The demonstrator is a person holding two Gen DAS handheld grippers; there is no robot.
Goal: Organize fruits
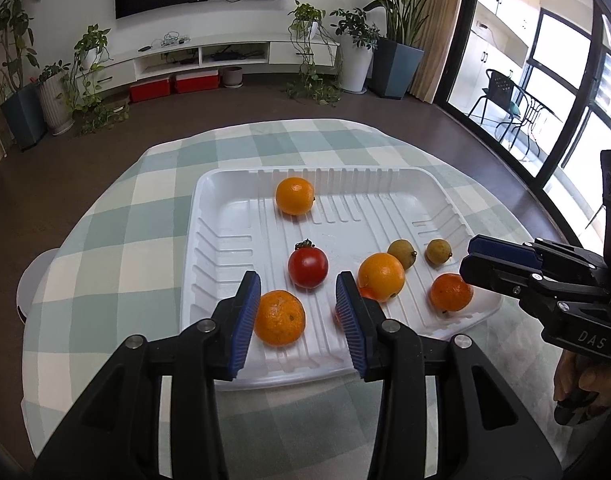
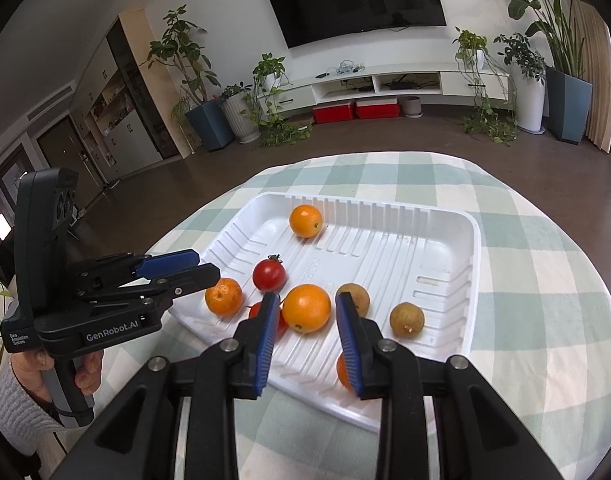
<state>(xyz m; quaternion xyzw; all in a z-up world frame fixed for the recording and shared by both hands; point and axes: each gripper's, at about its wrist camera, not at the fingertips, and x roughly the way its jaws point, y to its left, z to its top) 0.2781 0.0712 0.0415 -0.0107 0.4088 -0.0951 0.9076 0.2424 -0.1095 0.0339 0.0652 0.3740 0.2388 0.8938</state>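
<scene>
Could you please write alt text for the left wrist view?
A white tray on a checked tablecloth holds oranges, a tomato and two small brownish fruits; the left gripper hovers empty over its near edge.

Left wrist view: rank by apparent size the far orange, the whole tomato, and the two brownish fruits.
1. Tomato and far orange: look about alike; the tomato lies nearer the camera, so no ranking between them.
2. The two brownish fruits: clearly smaller, similar to each other.
</scene>
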